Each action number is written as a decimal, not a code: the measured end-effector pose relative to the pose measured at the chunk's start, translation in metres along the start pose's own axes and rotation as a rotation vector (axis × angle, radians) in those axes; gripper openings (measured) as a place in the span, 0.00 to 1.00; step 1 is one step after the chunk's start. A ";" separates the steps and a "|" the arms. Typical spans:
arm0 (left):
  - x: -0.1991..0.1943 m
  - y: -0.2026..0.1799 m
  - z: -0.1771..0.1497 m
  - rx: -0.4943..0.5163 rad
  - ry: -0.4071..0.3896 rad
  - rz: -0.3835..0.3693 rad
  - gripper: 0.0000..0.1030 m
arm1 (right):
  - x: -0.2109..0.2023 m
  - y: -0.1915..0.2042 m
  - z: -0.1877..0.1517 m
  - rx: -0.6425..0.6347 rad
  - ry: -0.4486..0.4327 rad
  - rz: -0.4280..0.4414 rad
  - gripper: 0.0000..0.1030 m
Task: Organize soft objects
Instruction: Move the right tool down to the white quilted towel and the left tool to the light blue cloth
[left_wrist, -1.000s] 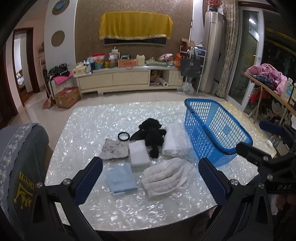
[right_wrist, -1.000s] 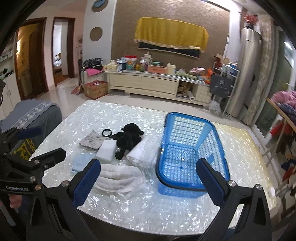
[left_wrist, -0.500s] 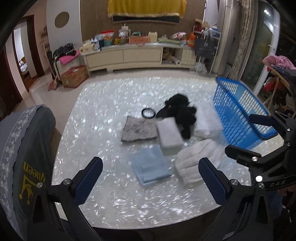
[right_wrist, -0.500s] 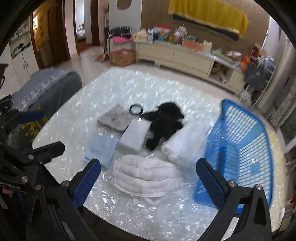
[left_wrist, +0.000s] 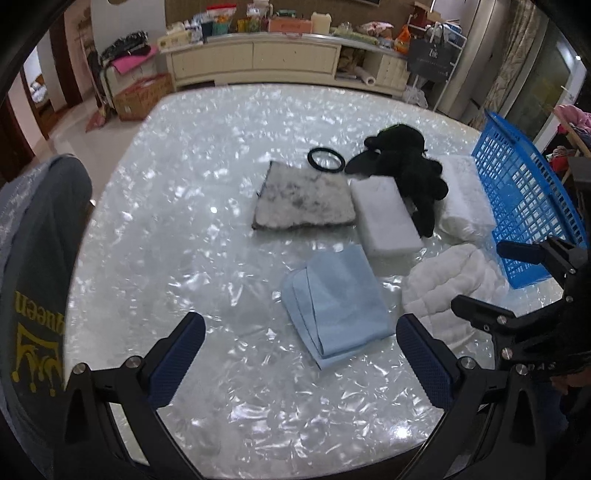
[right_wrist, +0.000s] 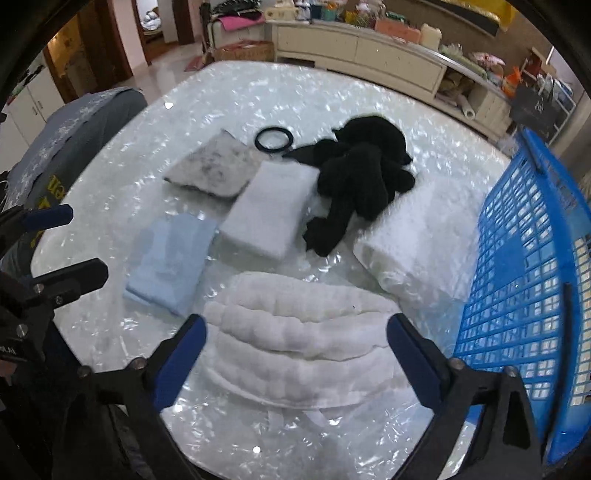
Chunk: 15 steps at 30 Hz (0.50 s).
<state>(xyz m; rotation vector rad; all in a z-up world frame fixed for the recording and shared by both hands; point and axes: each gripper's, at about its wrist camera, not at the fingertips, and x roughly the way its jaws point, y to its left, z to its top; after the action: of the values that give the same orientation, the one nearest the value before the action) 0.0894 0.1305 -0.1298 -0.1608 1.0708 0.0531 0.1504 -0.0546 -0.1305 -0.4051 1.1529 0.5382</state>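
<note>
Blue-padded right tongs (right_wrist: 295, 354) closing wide — straddling white quilted cloth (right_wrist: 299, 332), untouched.

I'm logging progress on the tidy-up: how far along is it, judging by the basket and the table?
Nothing looks done: what shows of the blue basket holds nothing. In hand: the right gripper, jaws closing, straddles the white quilted pad without gripping it; the left gripper is open over the blue cloth. Left: every soft item on the table, including the black plush toy.

White quilted pad (right_wrist: 303, 332), folded blue cloth (left_wrist: 336, 299), black plush (right_wrist: 362, 177), flat on table
</note>
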 end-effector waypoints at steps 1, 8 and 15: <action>0.006 0.001 0.001 -0.001 0.014 -0.009 1.00 | 0.004 -0.002 -0.001 0.005 0.011 -0.003 0.92; 0.039 0.011 0.006 -0.036 0.086 -0.015 1.00 | 0.026 -0.011 -0.007 0.034 0.059 0.010 0.91; 0.062 0.011 0.003 -0.066 0.168 0.009 0.99 | 0.035 -0.016 -0.013 0.045 0.059 0.024 0.91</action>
<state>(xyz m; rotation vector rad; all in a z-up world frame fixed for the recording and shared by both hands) 0.1205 0.1392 -0.1843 -0.2234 1.2379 0.0843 0.1611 -0.0684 -0.1673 -0.3704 1.2256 0.5229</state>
